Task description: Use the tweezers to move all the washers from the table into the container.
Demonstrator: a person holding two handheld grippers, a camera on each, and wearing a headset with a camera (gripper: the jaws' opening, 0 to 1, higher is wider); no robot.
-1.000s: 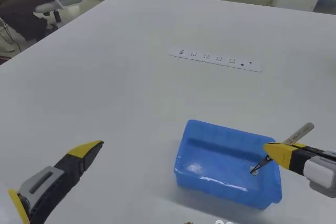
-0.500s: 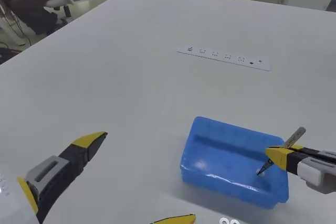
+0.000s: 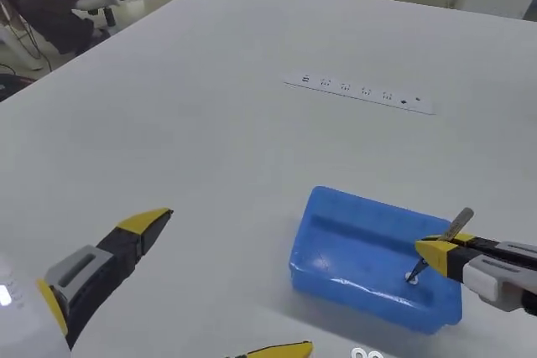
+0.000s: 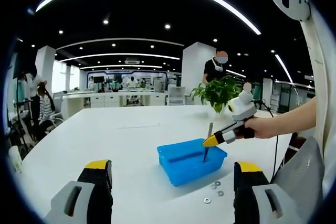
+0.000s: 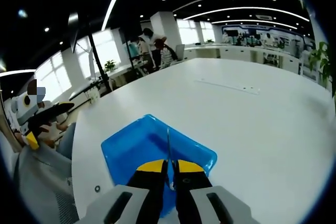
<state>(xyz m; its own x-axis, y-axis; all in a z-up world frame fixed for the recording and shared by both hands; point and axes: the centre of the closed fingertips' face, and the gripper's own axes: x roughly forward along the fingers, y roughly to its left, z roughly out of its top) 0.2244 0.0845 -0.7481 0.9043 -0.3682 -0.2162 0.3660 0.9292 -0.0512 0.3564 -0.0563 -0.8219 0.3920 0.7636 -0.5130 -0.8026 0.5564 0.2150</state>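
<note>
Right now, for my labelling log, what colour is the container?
Blue; the container shows best in the head view.

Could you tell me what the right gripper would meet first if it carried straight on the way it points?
Probably the blue container: the right gripper aims down into it, and the tweezers it holds reach inside.

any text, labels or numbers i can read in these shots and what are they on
No text here can be read.
Power strip: small dark marks by its sockets, too small to read.
Tweezers: any print is too blurred to read.
Blue container: no label visible.
</note>
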